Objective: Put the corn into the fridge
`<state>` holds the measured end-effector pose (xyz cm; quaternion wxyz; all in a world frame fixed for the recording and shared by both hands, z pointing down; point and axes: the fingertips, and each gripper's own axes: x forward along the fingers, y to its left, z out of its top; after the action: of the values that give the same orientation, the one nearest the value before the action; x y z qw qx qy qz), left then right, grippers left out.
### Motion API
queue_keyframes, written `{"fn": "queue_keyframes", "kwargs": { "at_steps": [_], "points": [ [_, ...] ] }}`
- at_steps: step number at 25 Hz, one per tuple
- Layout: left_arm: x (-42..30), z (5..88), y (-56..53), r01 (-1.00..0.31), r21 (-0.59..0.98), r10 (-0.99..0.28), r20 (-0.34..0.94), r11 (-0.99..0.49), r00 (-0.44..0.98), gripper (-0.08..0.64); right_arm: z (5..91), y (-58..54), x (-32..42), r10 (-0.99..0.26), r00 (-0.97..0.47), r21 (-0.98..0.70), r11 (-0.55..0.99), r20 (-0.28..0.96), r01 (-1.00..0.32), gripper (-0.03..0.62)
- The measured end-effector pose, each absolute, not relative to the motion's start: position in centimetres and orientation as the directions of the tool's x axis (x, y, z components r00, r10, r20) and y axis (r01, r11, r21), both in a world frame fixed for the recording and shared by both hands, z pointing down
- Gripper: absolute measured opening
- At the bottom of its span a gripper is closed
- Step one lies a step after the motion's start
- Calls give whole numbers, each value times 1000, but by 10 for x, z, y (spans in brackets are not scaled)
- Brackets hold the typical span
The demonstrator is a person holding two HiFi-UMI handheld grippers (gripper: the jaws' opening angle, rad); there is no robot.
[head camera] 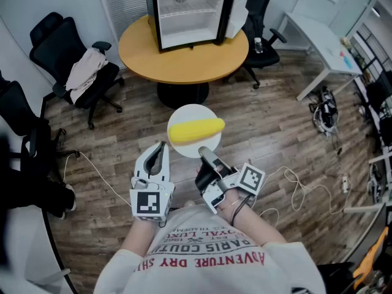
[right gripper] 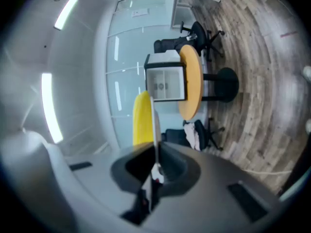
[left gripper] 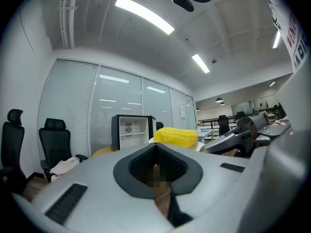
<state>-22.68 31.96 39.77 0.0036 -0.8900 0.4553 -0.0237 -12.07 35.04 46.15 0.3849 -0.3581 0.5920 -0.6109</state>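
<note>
A yellow corn cob (head camera: pixel 196 130) lies on a small white plate (head camera: pixel 192 111), held level in the air above the wooden floor. My right gripper (head camera: pixel 206 155) is shut on the plate's near rim; in the right gripper view the plate (right gripper: pixel 155 125) runs edge-on between the pads with the corn (right gripper: pixel 142 121) to its left. To the left of the plate my left gripper (head camera: pixel 160 149) is shut and holds nothing, and past its jaws the corn (left gripper: pixel 176 136) shows. Ahead, the small black fridge (head camera: pixel 190 11) stands with its door open on a round wooden table (head camera: pixel 184 63).
A black office chair (head camera: pixel 73 60) draped with a light cloth (head camera: pixel 86 72) stands left of the table, and another chair (head camera: pixel 260 17) is behind the fridge. A white desk (head camera: pixel 321 41) is at the right. Cables (head camera: pixel 300 192) lie on the floor.
</note>
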Motion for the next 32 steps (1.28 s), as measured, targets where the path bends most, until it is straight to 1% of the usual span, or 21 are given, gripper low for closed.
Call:
{"fn": "queue_keyframes", "kwargs": {
  "at_steps": [5,10,17,19,23,27,32],
  "points": [
    [-227,396,317,-804,-51,-806,29,-593,592,25,463,350,-121,-895,-447,-999,-21,0,41,37],
    [-232,399,314,-806,-15,-805,35,-592,592,25,469,347,-128,-893,-450,-999,-44,27,26,37],
    [-229,404,312,-810,-20,-810,45,-586,584,25,472,343,-122,-889,-456,-998,-49,29,32,37],
    [-231,407,301,-815,-8,-814,53,-579,578,25,475,332,-123,-887,-459,-997,-61,38,36,37],
    [-228,412,290,-825,-34,-825,49,-565,563,25,485,319,-118,-878,-475,-997,-75,50,33,37],
    [-213,416,261,-846,-9,-844,70,-533,532,25,490,285,-105,-858,-512,-996,-83,51,40,37],
    [-184,420,213,-875,-37,-874,83,-483,479,25,494,230,-76,-825,-564,-994,-91,43,57,37]
  ]
}}
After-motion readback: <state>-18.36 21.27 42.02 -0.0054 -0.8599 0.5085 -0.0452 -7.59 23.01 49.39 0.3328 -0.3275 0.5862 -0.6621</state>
